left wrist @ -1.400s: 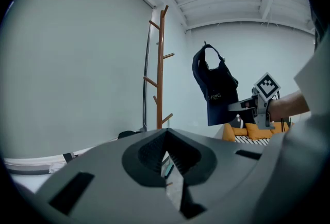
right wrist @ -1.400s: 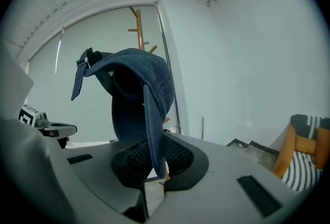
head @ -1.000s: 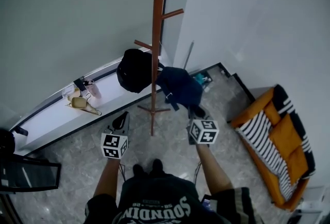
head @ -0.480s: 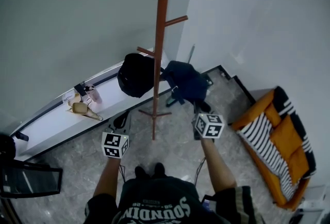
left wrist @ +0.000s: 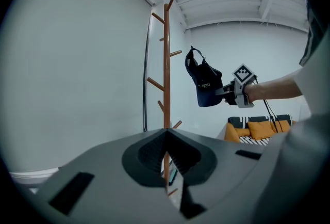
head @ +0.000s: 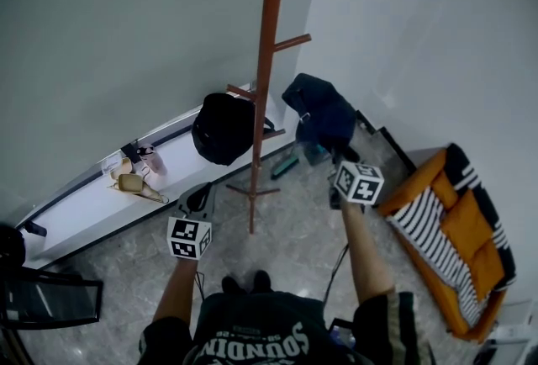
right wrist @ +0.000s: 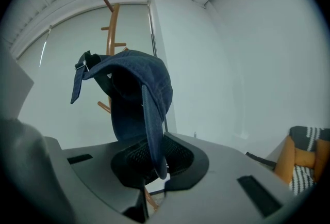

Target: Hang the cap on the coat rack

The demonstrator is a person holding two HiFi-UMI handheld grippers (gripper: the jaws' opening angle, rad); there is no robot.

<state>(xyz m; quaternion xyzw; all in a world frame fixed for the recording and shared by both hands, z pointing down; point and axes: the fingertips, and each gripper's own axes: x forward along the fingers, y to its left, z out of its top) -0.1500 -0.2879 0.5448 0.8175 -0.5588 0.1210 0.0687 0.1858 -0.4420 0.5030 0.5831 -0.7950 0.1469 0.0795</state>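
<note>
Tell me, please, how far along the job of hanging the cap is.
Picked up: the cap is clamped in the right gripper. In hand: it is held high, to the right of the coat rack, touching no peg. Left: hook it over a free peg and release. The left gripper holds nothing.

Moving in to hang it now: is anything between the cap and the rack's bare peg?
Nothing visible. Open air separates the cap from the coat rack and its bare peg; the black bag hangs lower, on the pole's other side.
</note>
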